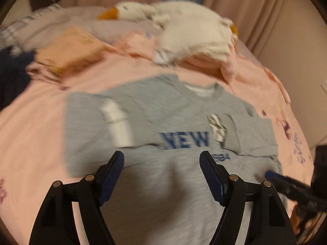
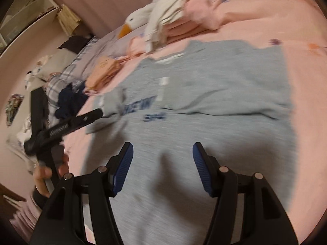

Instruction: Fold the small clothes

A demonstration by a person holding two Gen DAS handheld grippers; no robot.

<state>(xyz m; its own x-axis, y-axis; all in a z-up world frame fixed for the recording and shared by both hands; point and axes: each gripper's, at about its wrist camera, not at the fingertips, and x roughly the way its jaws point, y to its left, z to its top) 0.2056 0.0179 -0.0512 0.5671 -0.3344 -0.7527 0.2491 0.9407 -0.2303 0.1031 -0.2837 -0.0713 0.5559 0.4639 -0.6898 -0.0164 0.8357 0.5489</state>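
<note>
A small grey T-shirt (image 1: pixel 159 122) with blue "NEW" lettering lies flat on the pink bedsheet (image 1: pixel 40 112), sleeves folded in over the chest. My left gripper (image 1: pixel 161 159) is open and empty, hovering over the shirt's lower body. My right gripper (image 2: pixel 162 151) is open and empty over the same shirt (image 2: pixel 204 106). The right gripper also shows at the right edge of the left wrist view (image 1: pixel 269 173). The left gripper shows in the right wrist view (image 2: pixel 98 113) at the shirt's left edge, held by a hand.
A white goose plush (image 1: pixel 173 24) and pink clothes (image 1: pixel 134 42) lie at the back of the bed. A folded orange garment (image 1: pixel 69 51) and dark navy clothes (image 1: pixel 12 71) lie at the left. Curtains hang behind.
</note>
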